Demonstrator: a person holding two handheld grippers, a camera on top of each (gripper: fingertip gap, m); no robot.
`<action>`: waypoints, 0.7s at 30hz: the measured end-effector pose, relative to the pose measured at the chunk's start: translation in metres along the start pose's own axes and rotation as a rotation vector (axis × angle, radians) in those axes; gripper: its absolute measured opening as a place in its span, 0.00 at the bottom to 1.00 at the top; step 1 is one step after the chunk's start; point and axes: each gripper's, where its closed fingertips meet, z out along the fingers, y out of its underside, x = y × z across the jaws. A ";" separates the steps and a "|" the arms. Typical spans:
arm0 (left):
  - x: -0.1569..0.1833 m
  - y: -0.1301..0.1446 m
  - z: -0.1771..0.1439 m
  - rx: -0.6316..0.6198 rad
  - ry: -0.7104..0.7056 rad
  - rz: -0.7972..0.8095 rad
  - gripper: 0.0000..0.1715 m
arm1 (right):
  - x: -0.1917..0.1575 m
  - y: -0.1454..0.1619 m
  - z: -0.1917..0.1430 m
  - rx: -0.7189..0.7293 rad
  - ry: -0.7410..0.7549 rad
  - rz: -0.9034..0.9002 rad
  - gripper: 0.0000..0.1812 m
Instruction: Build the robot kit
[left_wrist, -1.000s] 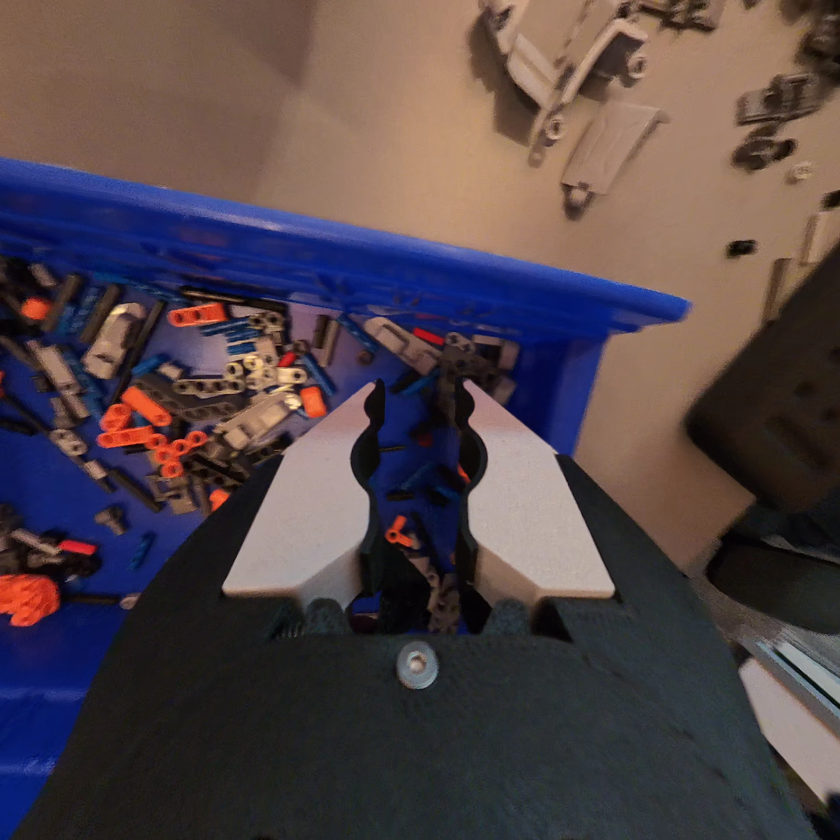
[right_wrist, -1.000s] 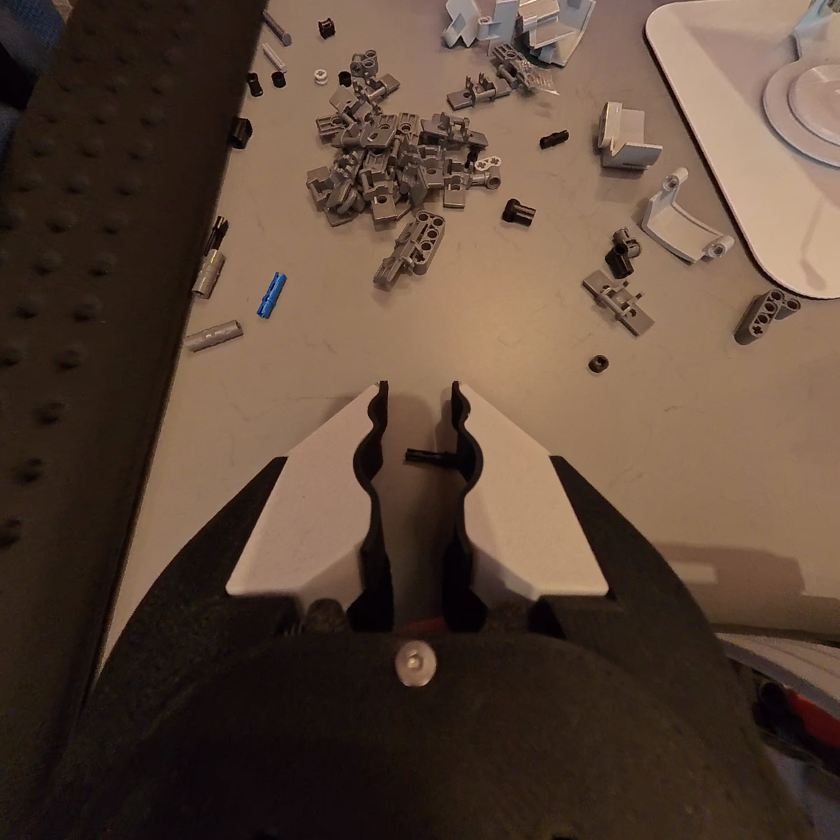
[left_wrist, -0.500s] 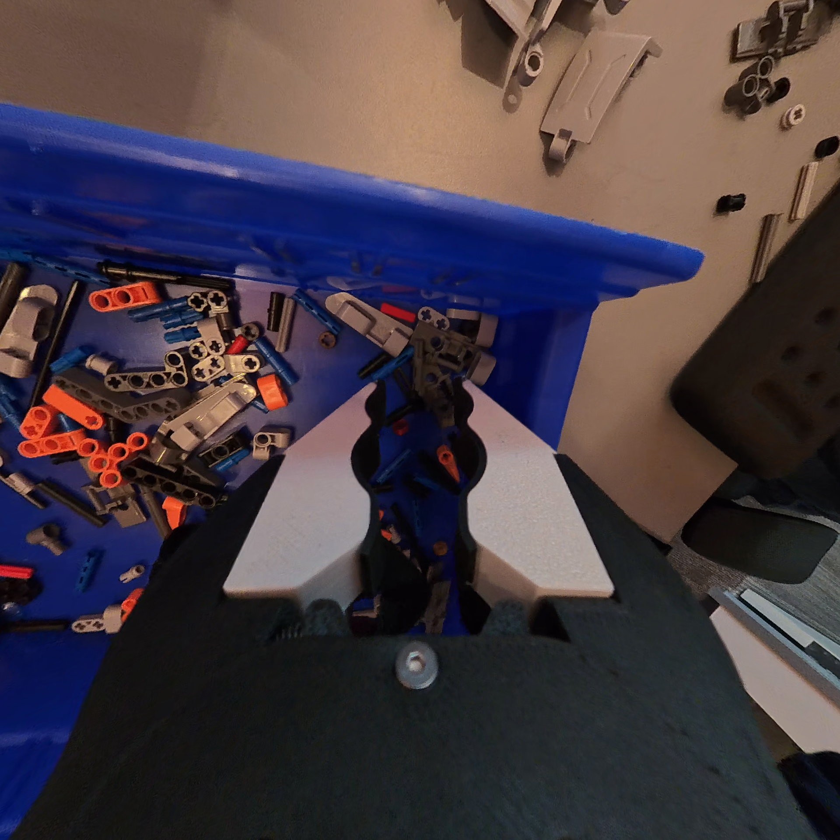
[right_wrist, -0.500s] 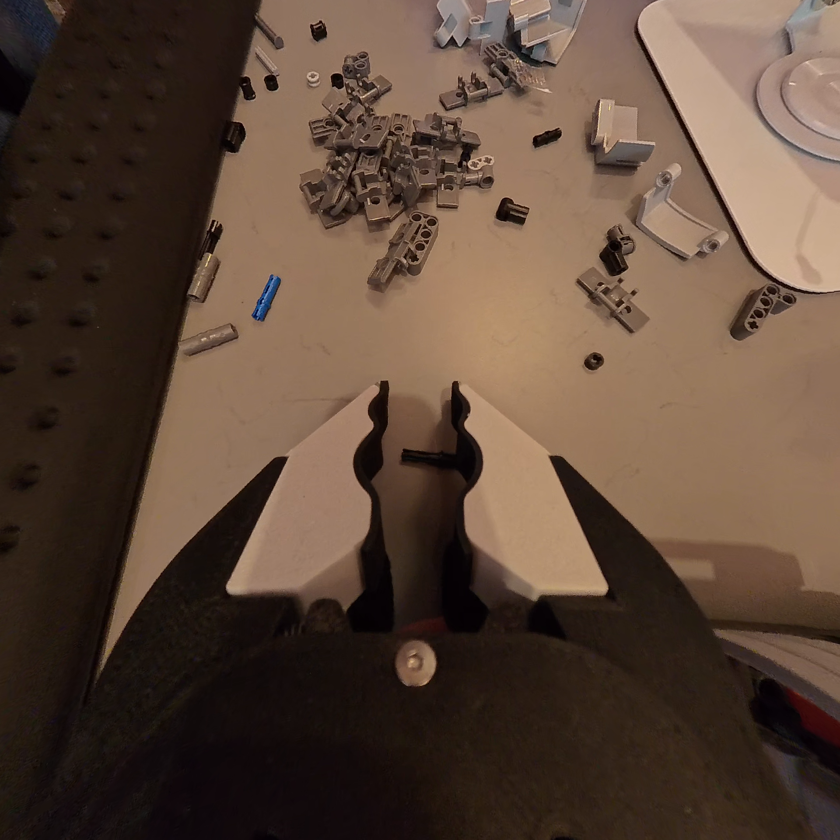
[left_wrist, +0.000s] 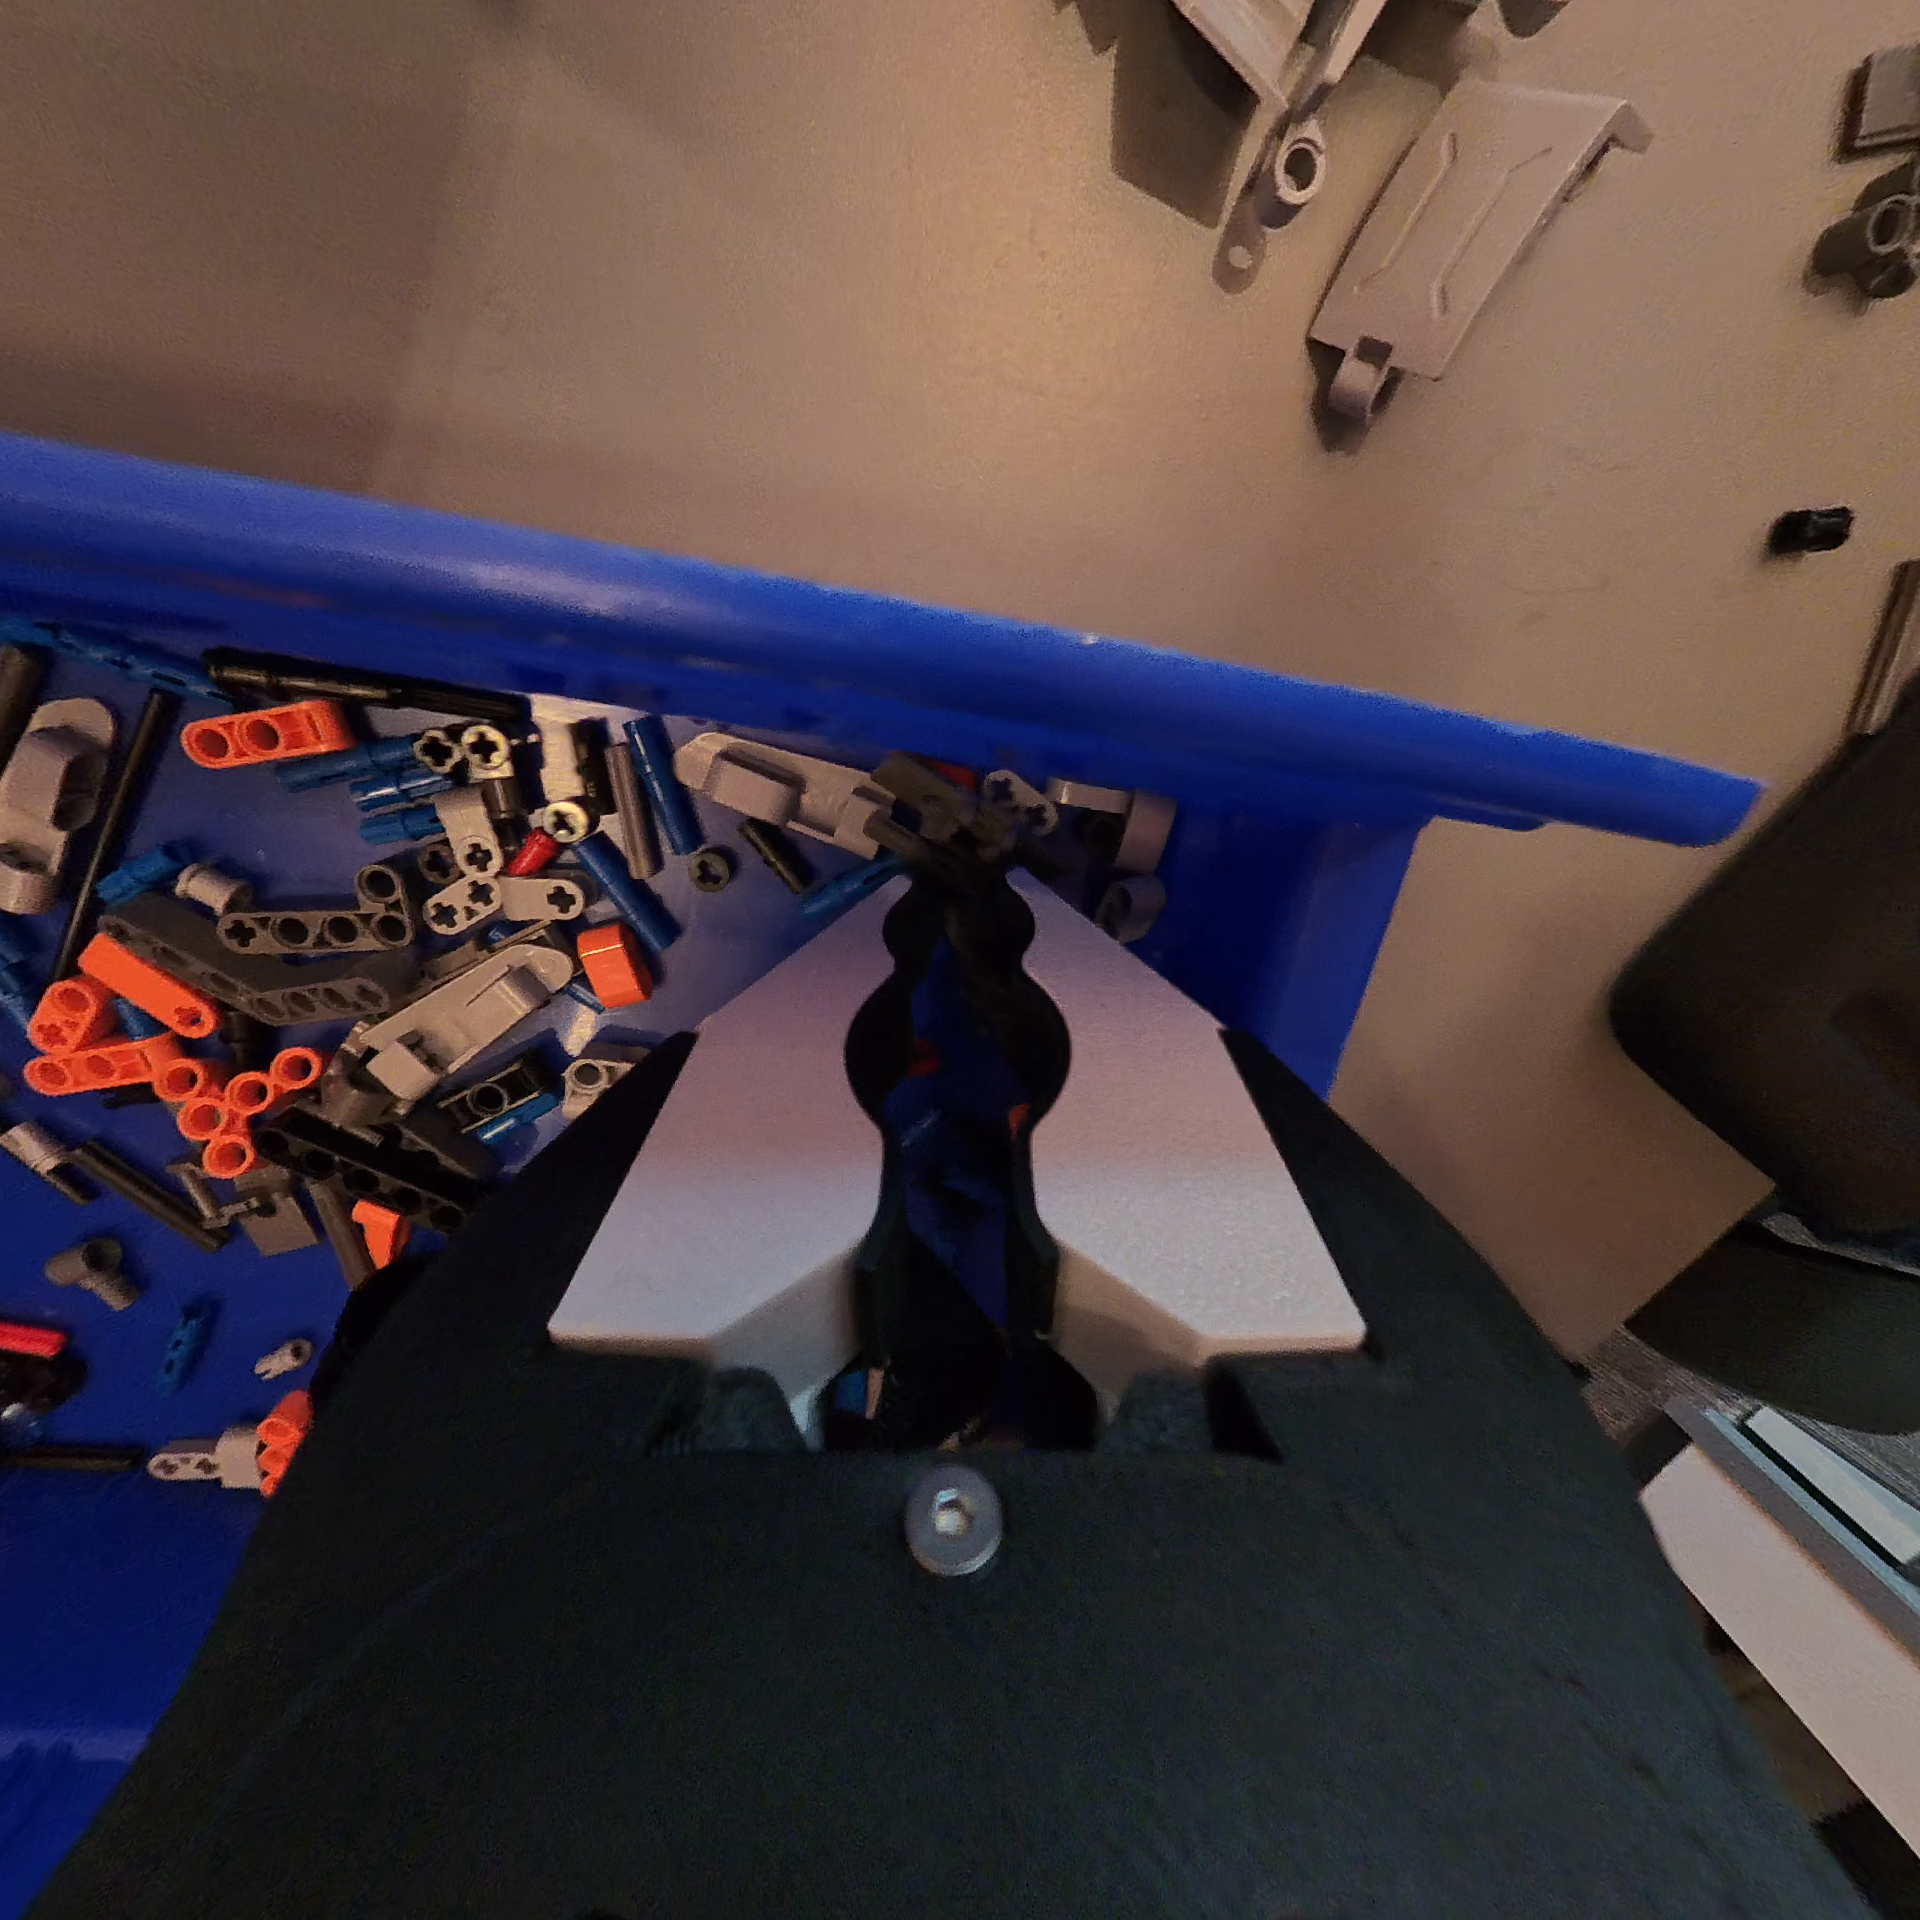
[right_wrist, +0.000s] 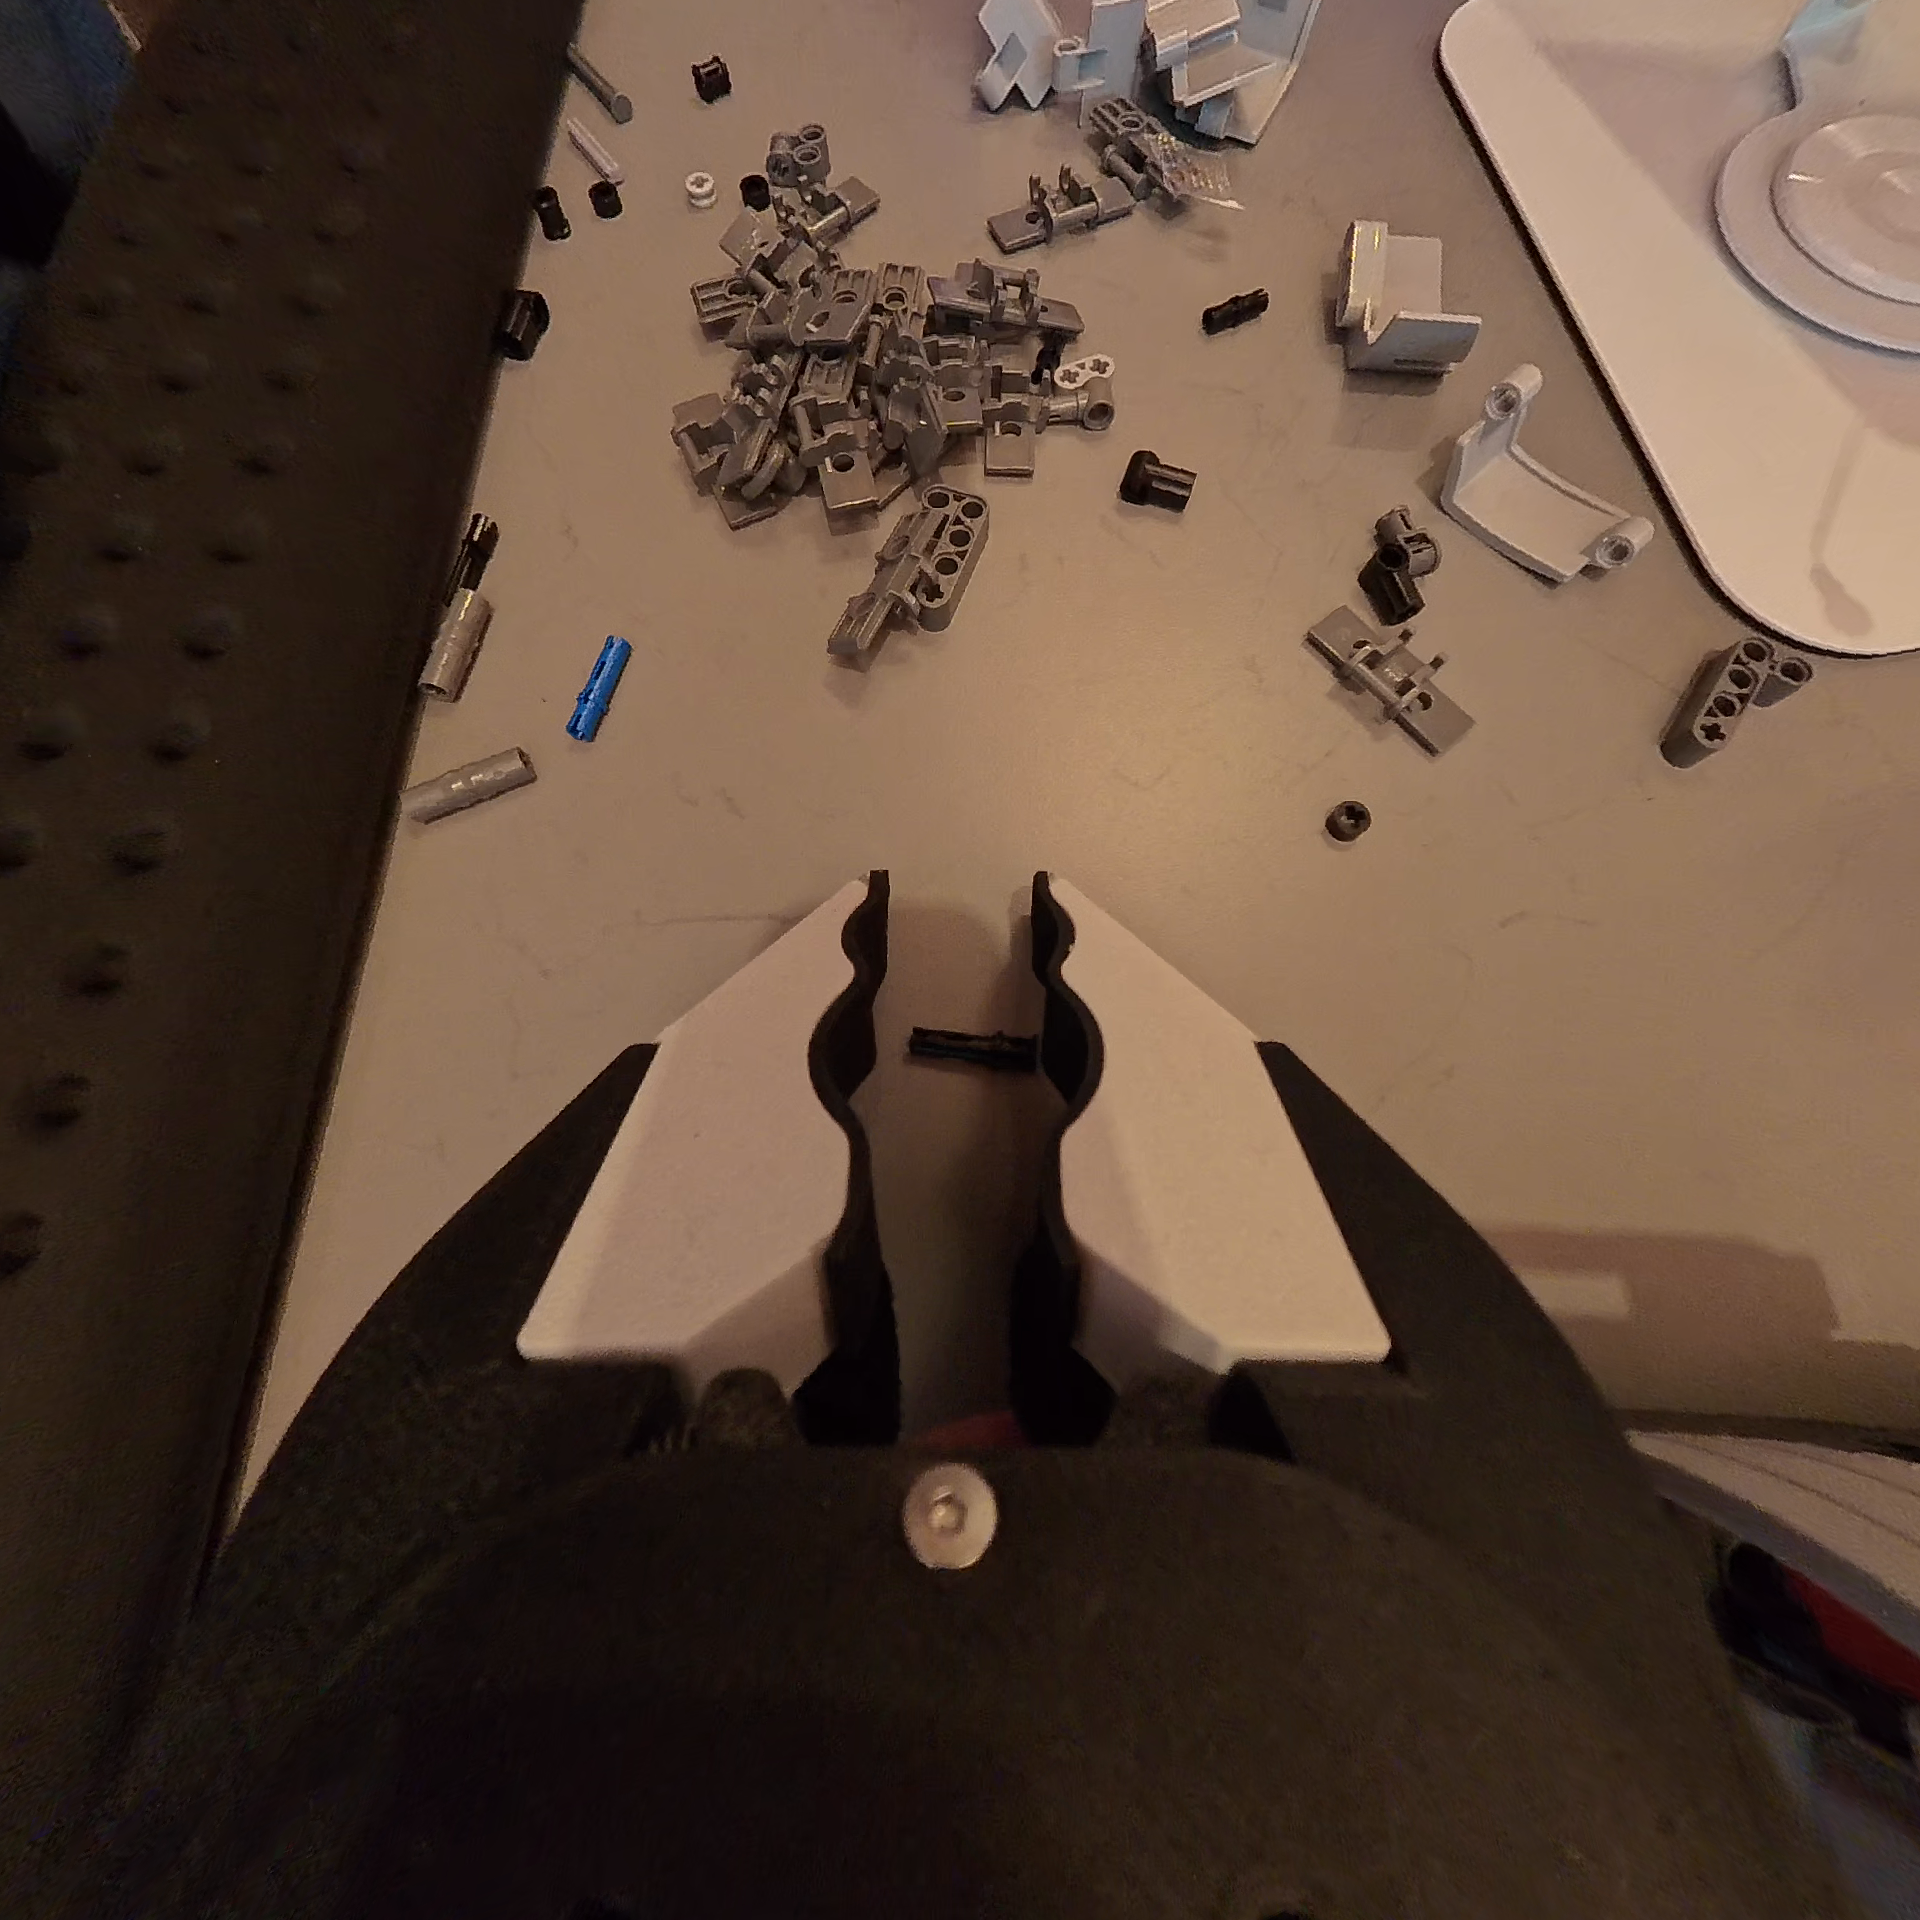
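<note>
My left gripper (left_wrist: 957, 891) reaches into the far right corner of a blue bin (left_wrist: 935, 675) of loose orange, grey, blue and black building pieces. Its jaws have closed on a dark piece (left_wrist: 971, 966) from the cluster by the bin wall; the piece's shape is hidden between the pads. My right gripper (right_wrist: 958, 894) is open and low over the grey table. A small black pin (right_wrist: 971, 1047) lies crosswise on the table between its fingers, touching or nearly touching the right pad.
A pile of grey connector pieces (right_wrist: 873, 384) lies ahead of the right gripper, with a blue pin (right_wrist: 600, 686), grey sleeves and scattered black bushes. A white tray (right_wrist: 1621, 260) sits far right. A black studded plate (right_wrist: 208, 520) borders the left. Grey panels (left_wrist: 1455, 229) lie beyond the bin.
My left gripper moved forward and down toward the bin's right corner and its jaws narrowed onto a dark piece. My right gripper has stayed almost still over the black pin.
</note>
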 end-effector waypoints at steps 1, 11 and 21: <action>-0.007 0.000 -0.001 0.000 -0.033 -0.002 0.05 | 0.000 0.000 0.000 0.001 0.000 -0.002 0.14; -0.006 0.019 -0.022 -0.038 0.015 -0.073 0.13 | -0.001 0.000 0.000 0.001 -0.003 -0.004 0.14; 0.006 0.021 -0.004 -0.103 -0.002 -0.032 0.04 | -0.002 0.000 -0.001 0.004 -0.004 -0.016 0.14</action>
